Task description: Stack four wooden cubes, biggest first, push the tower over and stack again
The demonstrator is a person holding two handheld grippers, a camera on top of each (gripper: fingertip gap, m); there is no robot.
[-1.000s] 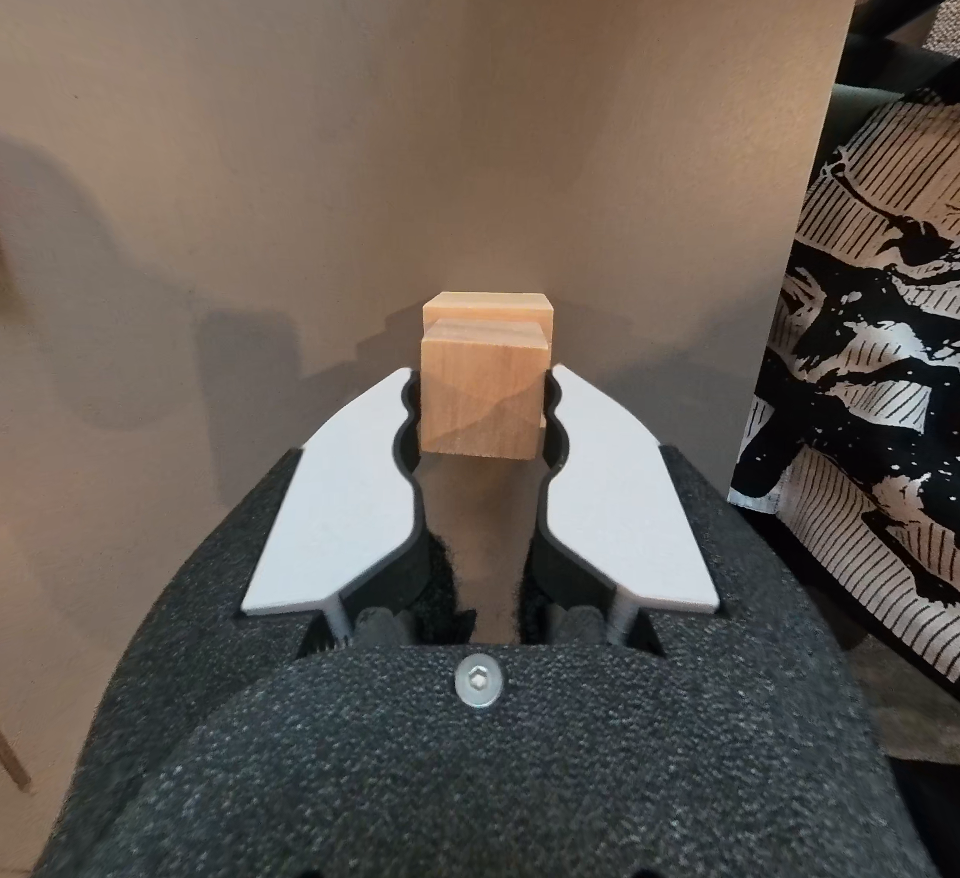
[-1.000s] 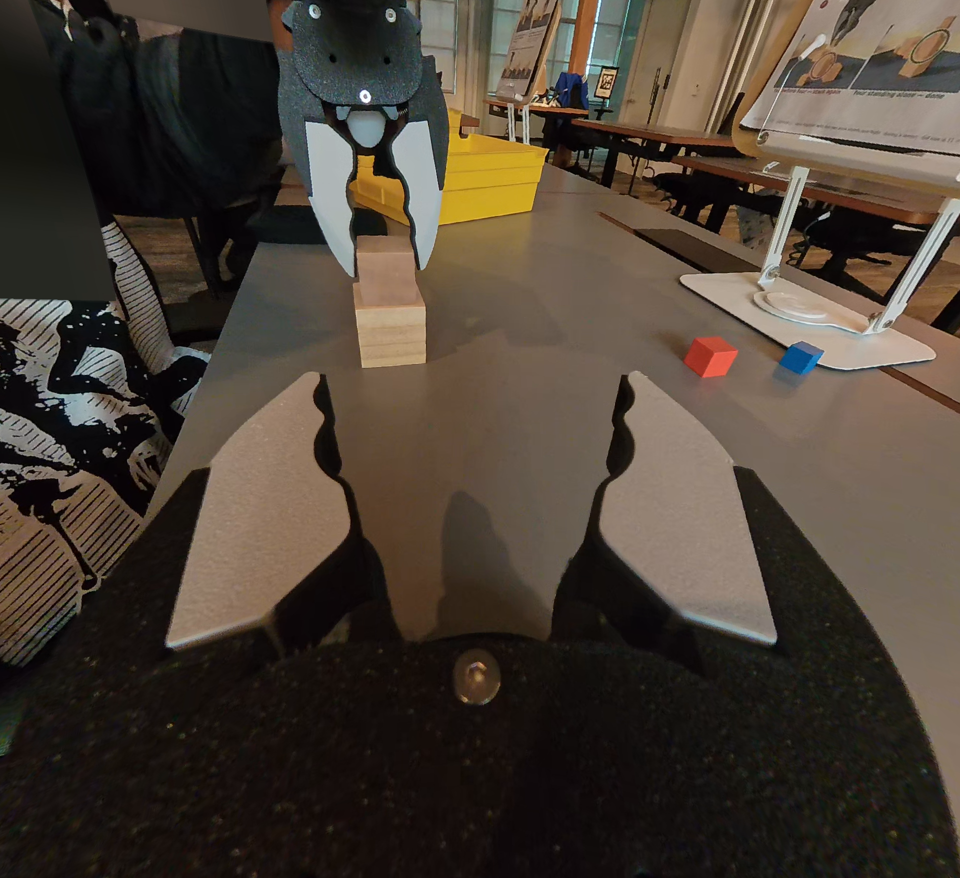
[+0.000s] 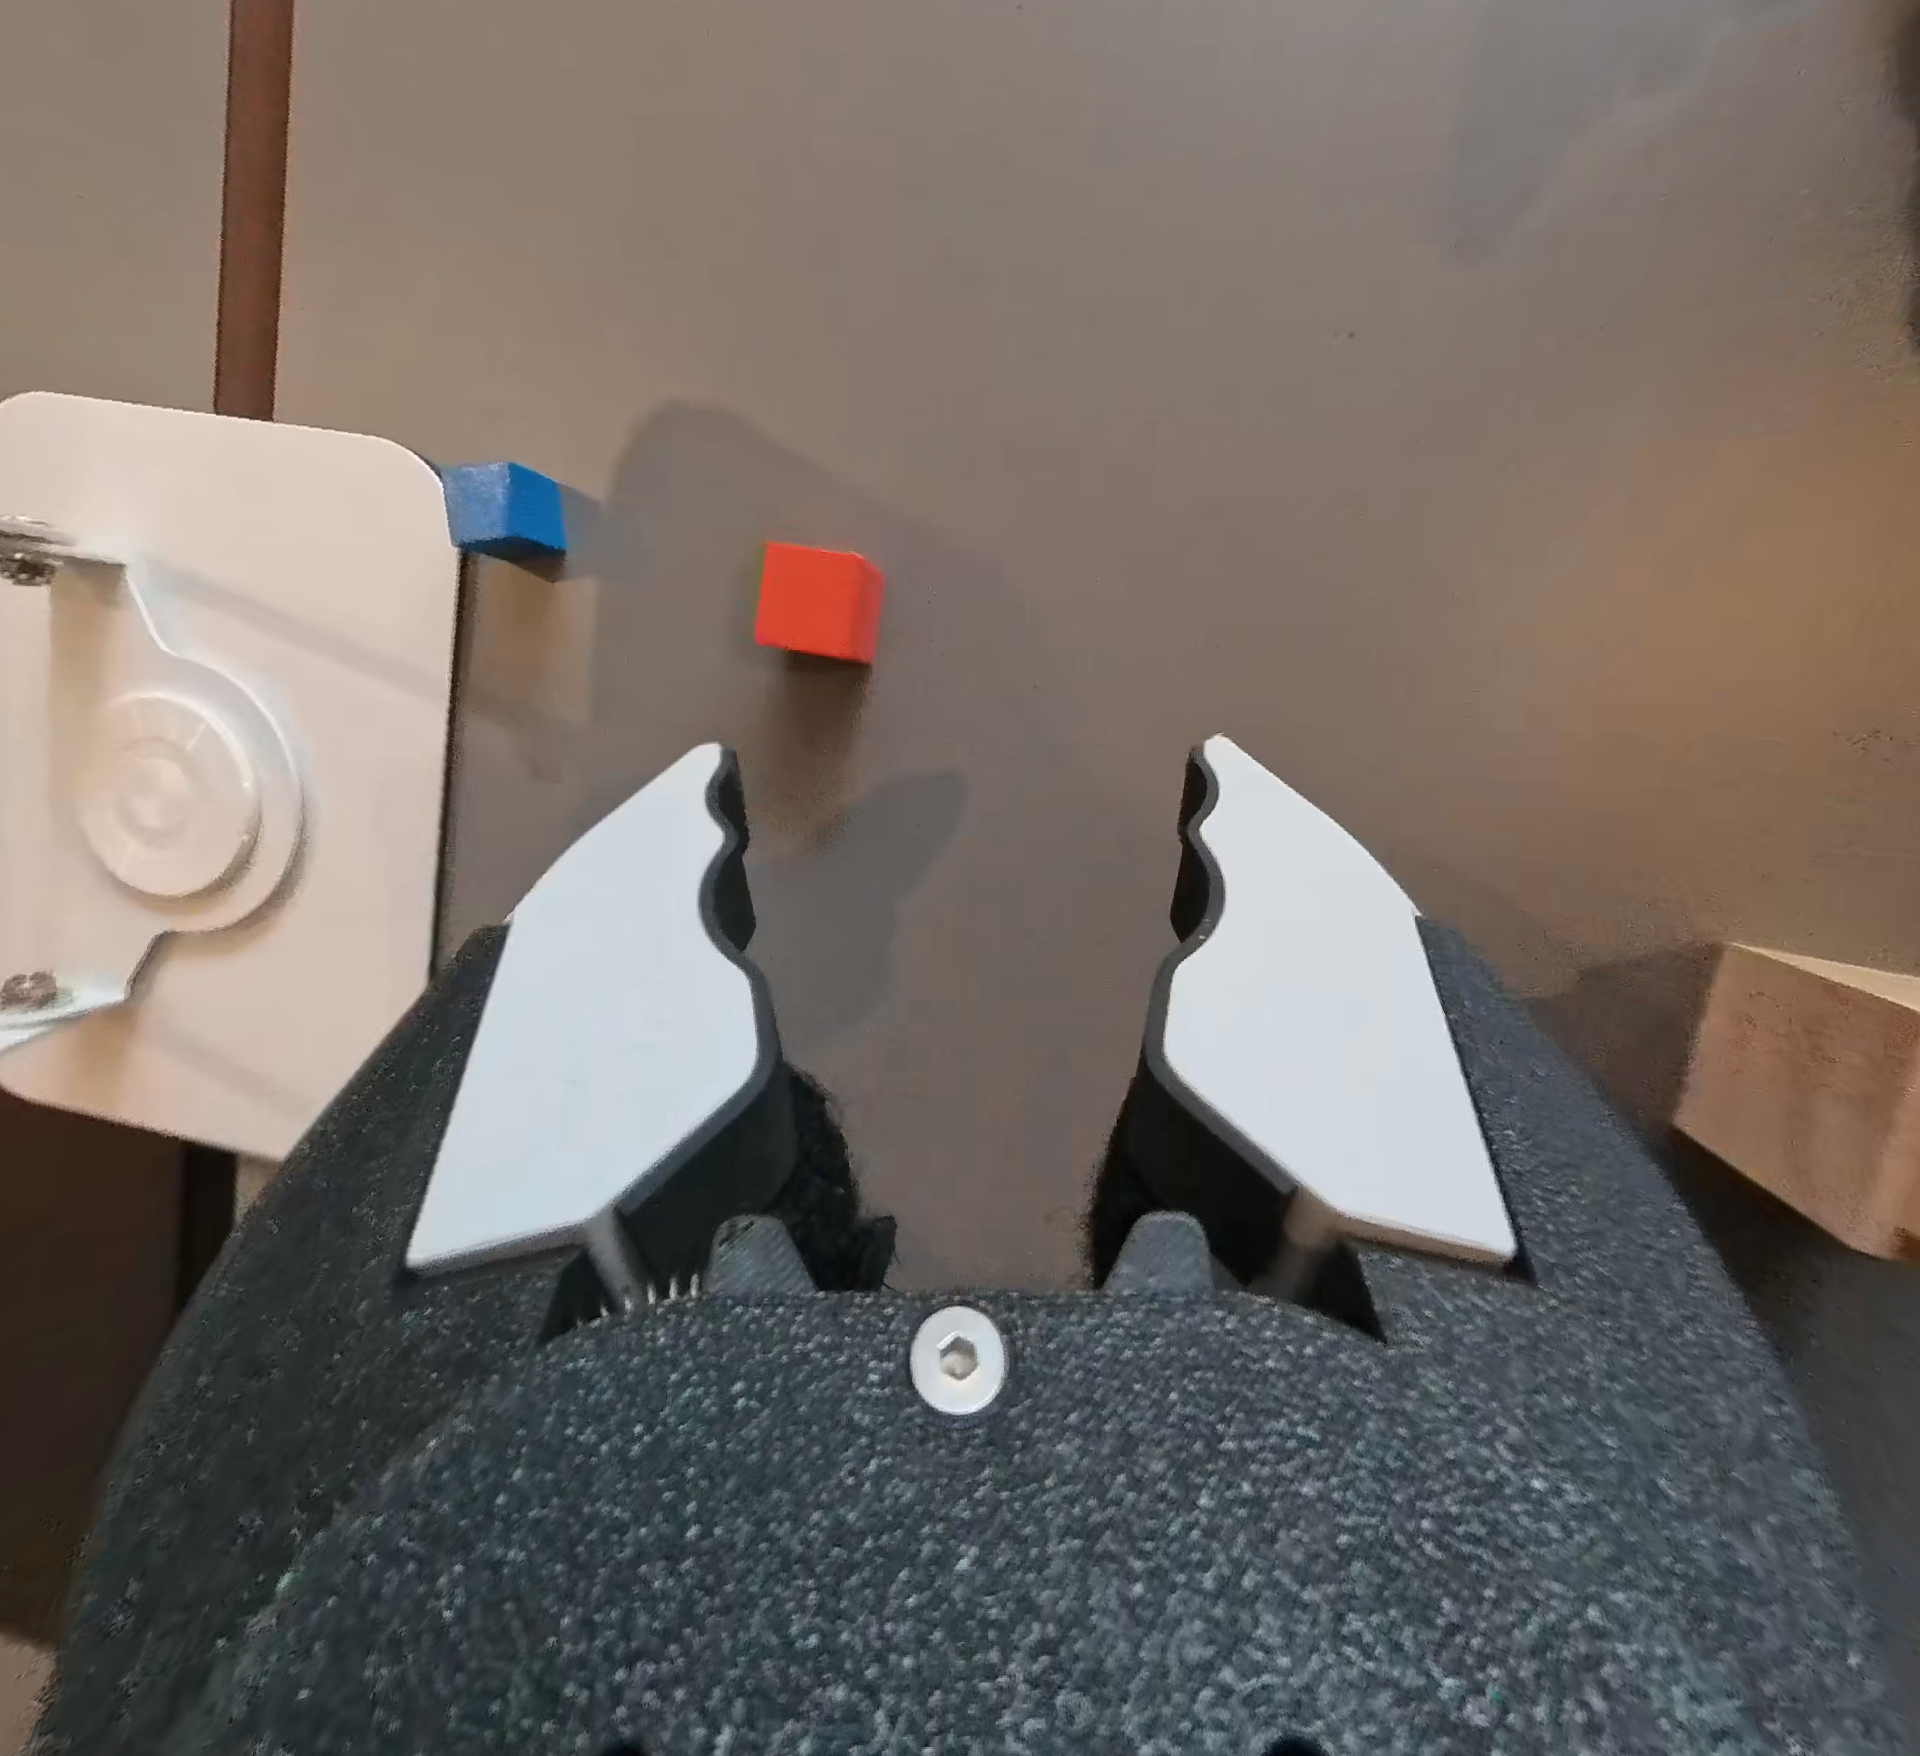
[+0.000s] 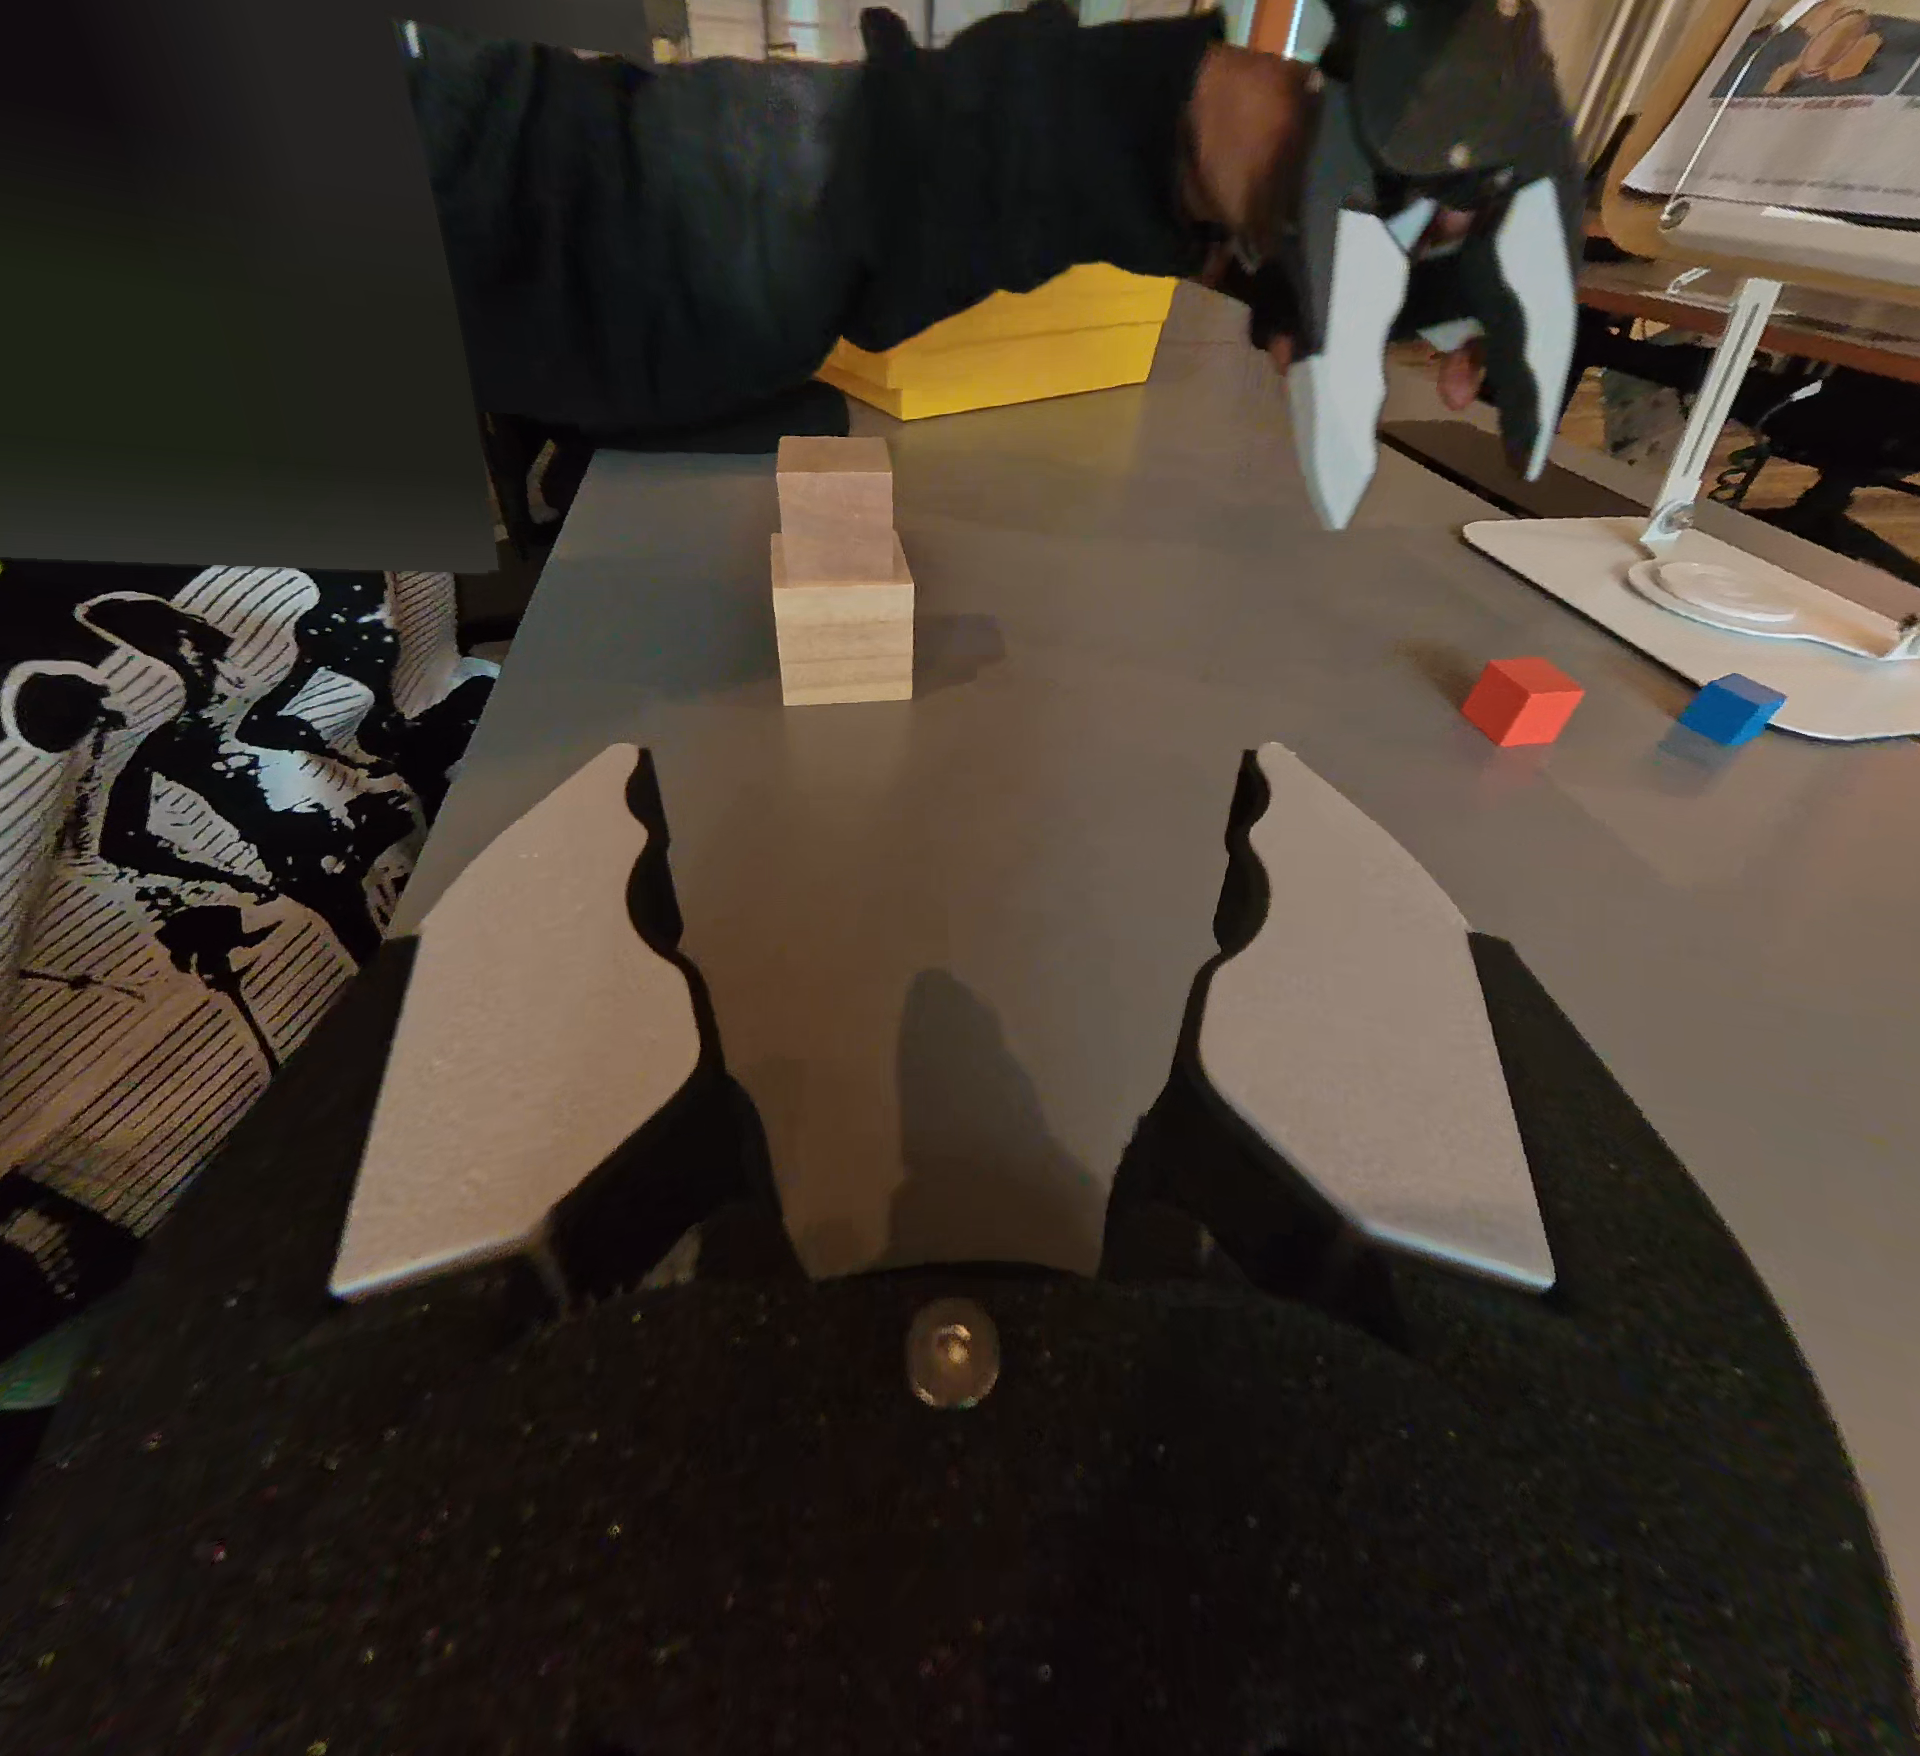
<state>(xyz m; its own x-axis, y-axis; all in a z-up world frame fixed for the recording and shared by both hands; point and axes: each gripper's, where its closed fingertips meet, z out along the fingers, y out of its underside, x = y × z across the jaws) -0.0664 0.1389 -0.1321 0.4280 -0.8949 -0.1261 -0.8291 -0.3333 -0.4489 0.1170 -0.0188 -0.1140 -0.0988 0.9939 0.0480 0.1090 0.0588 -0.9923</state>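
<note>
Two plain wooden cubes form a stack on the grey tabletop [image 4: 1039, 563]. The largest cube [image 4: 843, 631], pale with visible horizontal grain lines, sits flat on the surface, upright. The second cube [image 4: 834, 506], smaller and slightly darker, rests squarely on its top face, set toward the rear left of that face, touching it. The red cube [image 4: 1523, 700], smaller again, lies alone on the tabletop well to the right of the stack. The blue cube [image 4: 1730, 709], the smallest, lies just beside the red one, farther right. Neither coloured cube is stacked; both rest flat.
</note>
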